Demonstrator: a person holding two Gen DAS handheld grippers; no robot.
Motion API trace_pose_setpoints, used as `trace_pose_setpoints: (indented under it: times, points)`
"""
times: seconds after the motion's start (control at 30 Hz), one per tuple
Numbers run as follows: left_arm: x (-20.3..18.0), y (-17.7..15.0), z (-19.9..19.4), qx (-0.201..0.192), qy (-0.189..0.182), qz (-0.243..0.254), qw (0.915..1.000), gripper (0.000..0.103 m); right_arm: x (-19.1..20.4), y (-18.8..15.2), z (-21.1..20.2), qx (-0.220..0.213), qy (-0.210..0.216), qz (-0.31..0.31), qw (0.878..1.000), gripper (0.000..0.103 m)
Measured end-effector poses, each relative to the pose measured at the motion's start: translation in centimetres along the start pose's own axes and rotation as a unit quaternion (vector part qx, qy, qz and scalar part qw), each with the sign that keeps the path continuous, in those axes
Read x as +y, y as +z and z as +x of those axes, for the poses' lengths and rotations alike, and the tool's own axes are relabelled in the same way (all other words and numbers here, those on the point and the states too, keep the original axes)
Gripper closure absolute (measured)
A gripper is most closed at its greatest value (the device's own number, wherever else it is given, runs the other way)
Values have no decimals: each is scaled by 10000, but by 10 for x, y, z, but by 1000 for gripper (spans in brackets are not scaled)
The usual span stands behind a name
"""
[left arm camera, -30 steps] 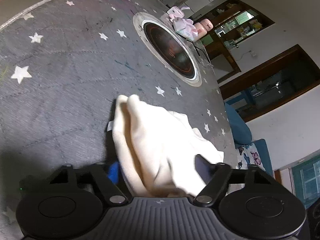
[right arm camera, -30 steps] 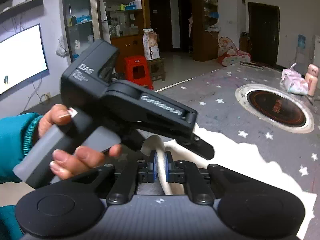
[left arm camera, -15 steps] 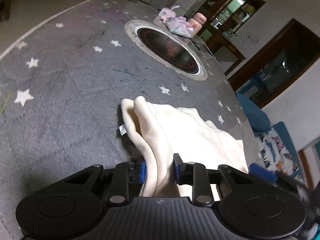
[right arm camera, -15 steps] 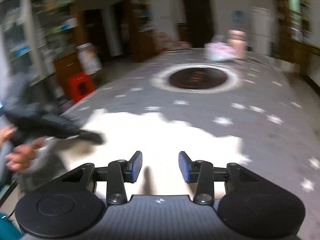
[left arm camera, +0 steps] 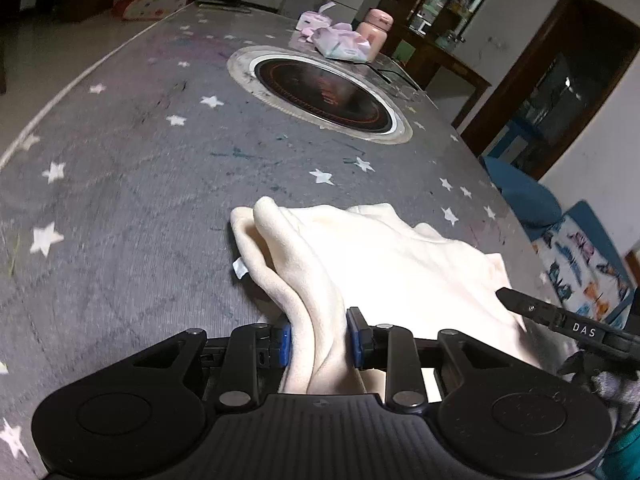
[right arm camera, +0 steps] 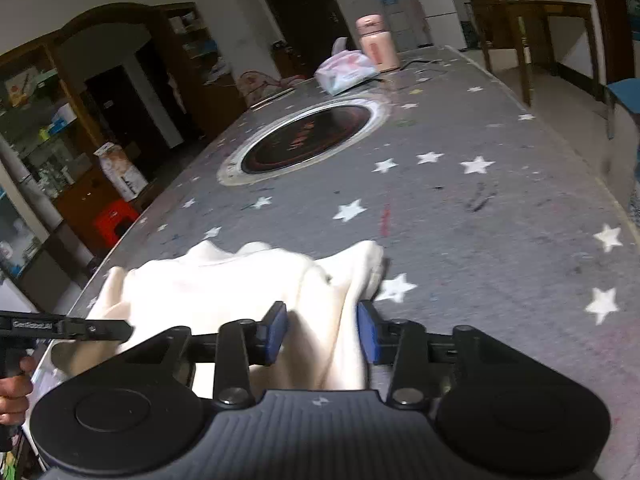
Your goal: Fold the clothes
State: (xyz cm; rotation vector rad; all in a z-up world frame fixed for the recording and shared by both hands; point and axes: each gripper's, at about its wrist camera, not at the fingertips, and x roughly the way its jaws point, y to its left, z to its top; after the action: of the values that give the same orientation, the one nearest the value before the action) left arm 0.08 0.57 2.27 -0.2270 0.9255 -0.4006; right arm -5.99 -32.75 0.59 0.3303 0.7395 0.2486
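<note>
Near the table's front edge, on the near side of the round inset burner (left arm camera: 324, 98), the cream garment (left arm camera: 384, 264) lies bunched on the grey star-print tablecloth (left arm camera: 120, 184). Left gripper (left arm camera: 319, 338): jaws clamped on a thick fold of it. Right gripper (right arm camera: 323, 332): jaws apart, cloth running between them, pads not touching it. Behind the burner: pink jar (right arm camera: 377, 42), plastic bag (right arm camera: 346, 72).

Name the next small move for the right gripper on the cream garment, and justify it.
Probably close the right gripper: its jaws stand open around a fold of the cream garment, while the left gripper pinches the other end.
</note>
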Motion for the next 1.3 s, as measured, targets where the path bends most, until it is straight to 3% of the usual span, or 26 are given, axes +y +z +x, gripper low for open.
trace_pose_setpoints:
  times: [0.1,0.4,0.8,1.3]
  points:
    - [-4,4,-2,-58,55,92,9999,82,6,-2,-5,-65,32,-39,10000,92]
    - [-41,30,-4,-279,-168,572,9978,85,11,23,-42,-543,-103,-295,9980,93]
    - [-119,74,26,-452,-462,958,9933,85,-23,78,-85,-1215,-923,-411,9874,93]
    - [-167,91,86,-264,-271,1164,9925,84,-78,104,-66,-1116,-1528,-230,9817,93]
